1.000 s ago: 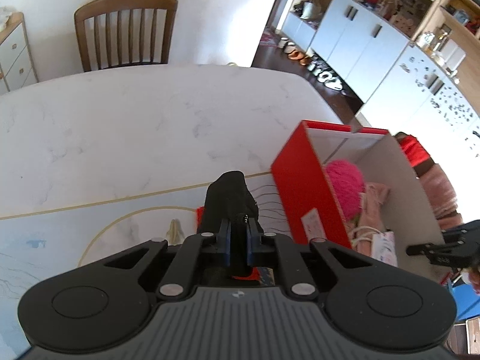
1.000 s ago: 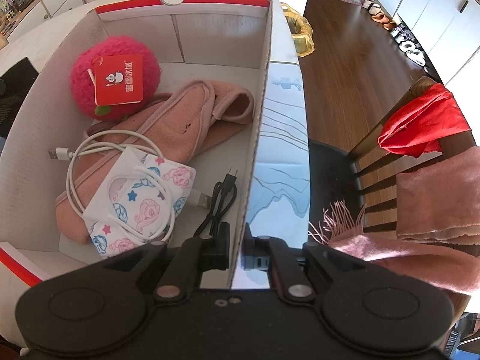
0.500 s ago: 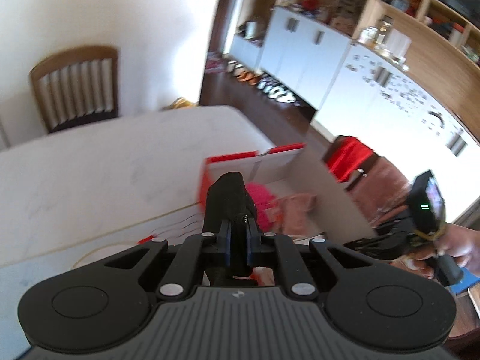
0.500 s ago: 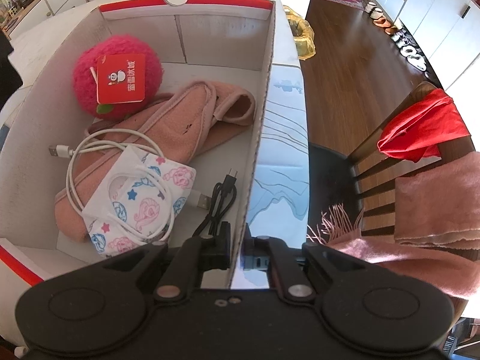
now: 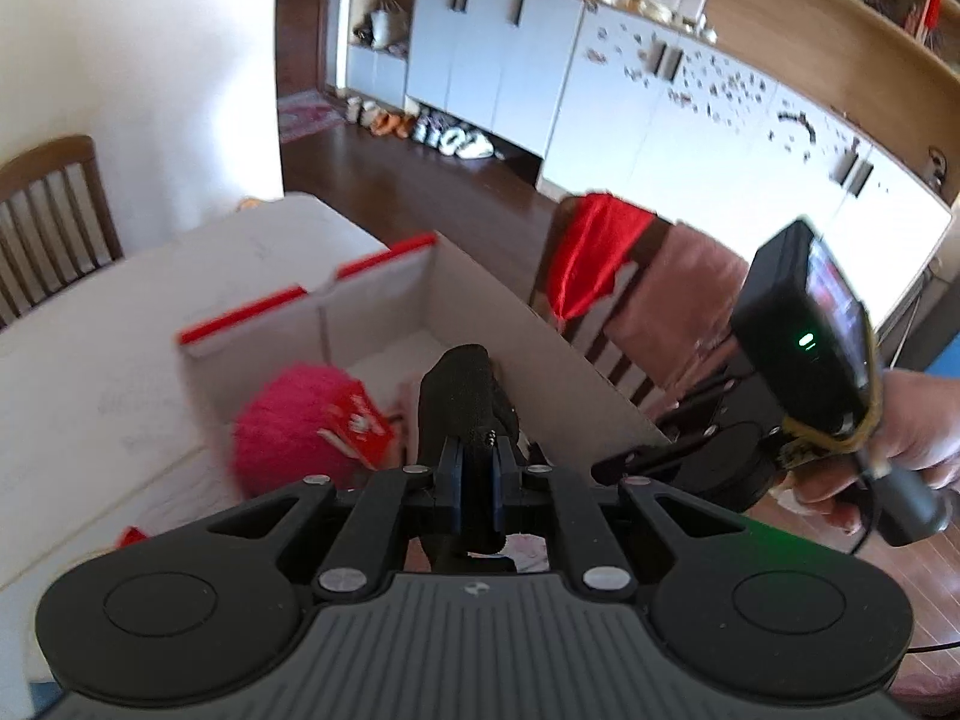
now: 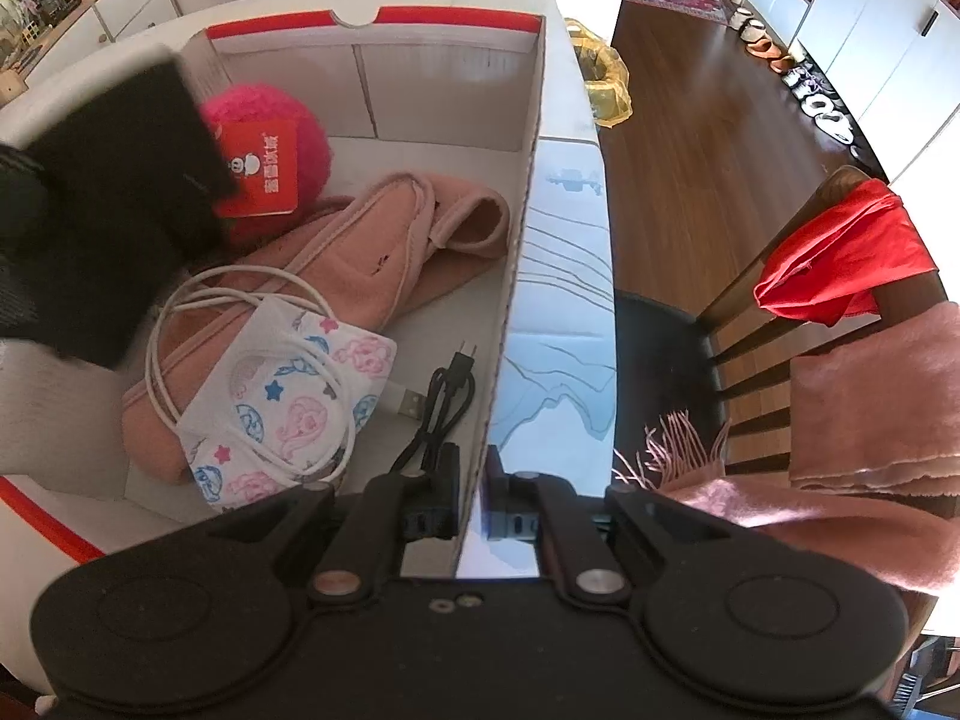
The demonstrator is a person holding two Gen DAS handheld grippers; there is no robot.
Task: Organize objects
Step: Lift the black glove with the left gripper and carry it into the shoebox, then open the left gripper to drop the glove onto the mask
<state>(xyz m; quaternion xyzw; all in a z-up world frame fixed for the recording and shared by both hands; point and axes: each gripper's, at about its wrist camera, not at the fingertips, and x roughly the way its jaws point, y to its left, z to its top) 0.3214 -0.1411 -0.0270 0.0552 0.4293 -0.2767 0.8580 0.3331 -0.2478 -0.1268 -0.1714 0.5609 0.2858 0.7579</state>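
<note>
On the white marble table stood the red-edged cardboard box, the largest item in play, with its right side wall pinched between the closed jaws of the right gripper; one finger sat inside the wall and one outside, which steadied the box. Above the box's left edge, the left gripper held a black fabric item, its jaws clamped on the cloth, which stood up from the pads in the left wrist view and showed as a dark blurred mass at the left of the right wrist view. The item hung over the box but was not yet inside it.

Inside the box lay, in descending size, a pink towel-like cloth, a fuzzy pink ball with a red tag, a patterned face mask, a white coiled cable and a black cable.

Step in hand, as judged: transfer of the black item into the box. The next move called for lowering the left gripper toward free space in the box, clear of the ball, then opening its jaws, while the right gripper held the wall fast. A loose fold could catch on the rim.
</note>
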